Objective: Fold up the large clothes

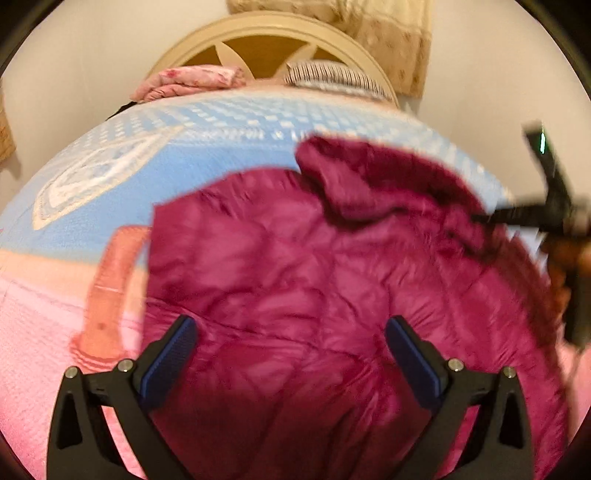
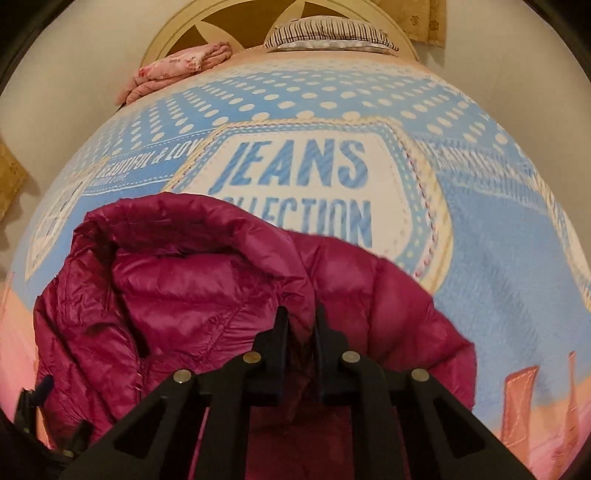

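Note:
A magenta puffer jacket lies spread on the bed. My left gripper is open just above its lower part, holding nothing. In the right wrist view the jacket bulges up with its hood or collar rolled over. My right gripper is shut on a fold of the jacket and lifts it. The right gripper also shows at the right edge of the left wrist view, blurred, at the jacket's edge.
The bed carries a blue and pink printed blanket with "JEANS COLLECTION" lettering. A folded pink cloth and a striped pillow lie by the cream headboard. Walls stand on both sides.

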`<state>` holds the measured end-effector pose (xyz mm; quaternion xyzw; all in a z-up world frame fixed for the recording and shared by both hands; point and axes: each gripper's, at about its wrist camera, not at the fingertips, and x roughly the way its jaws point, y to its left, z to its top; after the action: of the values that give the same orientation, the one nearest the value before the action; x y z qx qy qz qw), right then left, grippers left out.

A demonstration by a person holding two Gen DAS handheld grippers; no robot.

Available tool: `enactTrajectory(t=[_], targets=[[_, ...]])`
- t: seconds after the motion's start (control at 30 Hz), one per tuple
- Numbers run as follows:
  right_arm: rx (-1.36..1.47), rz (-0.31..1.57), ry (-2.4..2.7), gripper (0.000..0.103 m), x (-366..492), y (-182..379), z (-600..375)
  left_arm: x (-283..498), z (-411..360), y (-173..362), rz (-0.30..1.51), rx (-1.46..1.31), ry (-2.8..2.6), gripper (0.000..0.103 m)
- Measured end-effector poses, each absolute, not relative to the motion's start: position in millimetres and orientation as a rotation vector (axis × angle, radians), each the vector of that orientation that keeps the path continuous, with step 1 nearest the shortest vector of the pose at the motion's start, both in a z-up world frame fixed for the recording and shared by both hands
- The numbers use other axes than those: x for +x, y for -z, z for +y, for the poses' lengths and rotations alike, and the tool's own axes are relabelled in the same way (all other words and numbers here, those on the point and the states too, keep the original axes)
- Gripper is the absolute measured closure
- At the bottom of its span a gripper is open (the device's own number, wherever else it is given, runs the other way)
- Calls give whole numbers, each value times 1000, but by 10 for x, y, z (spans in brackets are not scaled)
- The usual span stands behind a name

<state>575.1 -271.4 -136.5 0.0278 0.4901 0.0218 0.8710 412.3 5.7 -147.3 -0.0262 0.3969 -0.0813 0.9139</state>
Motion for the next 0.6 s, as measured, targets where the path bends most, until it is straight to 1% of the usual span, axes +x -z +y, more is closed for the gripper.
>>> enactTrajectory(t=[0.07, 0.17, 0.3, 0.37, 0.4, 0.43, 0.47, 0.5, 0.53, 0.57, 0.6], targets=[[72, 1012, -52, 92, 5747, 1420, -2727, 4156, 118, 1270, 773, -64, 158, 0], [117, 1005, -66, 92, 5750, 1495, -2782, 4404, 70, 979, 749, -34, 174, 0], [136, 996, -73, 92, 5738, 1575, -2817, 4839, -62, 939, 763, 4, 164, 0], [138, 991, -76, 92, 5730, 1617, -2819, 5102, -181, 1077, 814, 17, 200, 1], [135, 988, -78, 92, 5728, 1645, -2818, 5166, -213, 1151, 823, 33, 182, 10], [133, 984, -79, 92, 5721, 1661, -2816, 5255, -245, 1241, 834, 41, 155, 16], [132, 976, -81, 92, 5715, 1676, -2813, 5335, -275, 1324, 856, 31, 169, 33], [132, 967, -83, 92, 5707, 1683, -2813, 5377, -281, 1385, 878, 14, 195, 61], [133, 957, -87, 92, 5697, 1696, -2817, 5414, -275, 1445, 909, -18, 233, 74], [135, 946, -93, 92, 5687, 1709, -2824, 5405, -261, 1476, 923, -47, 265, 86], [142, 936, -101, 92, 5679, 1719, -2837, 5367, -259, 1473, 914, -53, 267, 87]])
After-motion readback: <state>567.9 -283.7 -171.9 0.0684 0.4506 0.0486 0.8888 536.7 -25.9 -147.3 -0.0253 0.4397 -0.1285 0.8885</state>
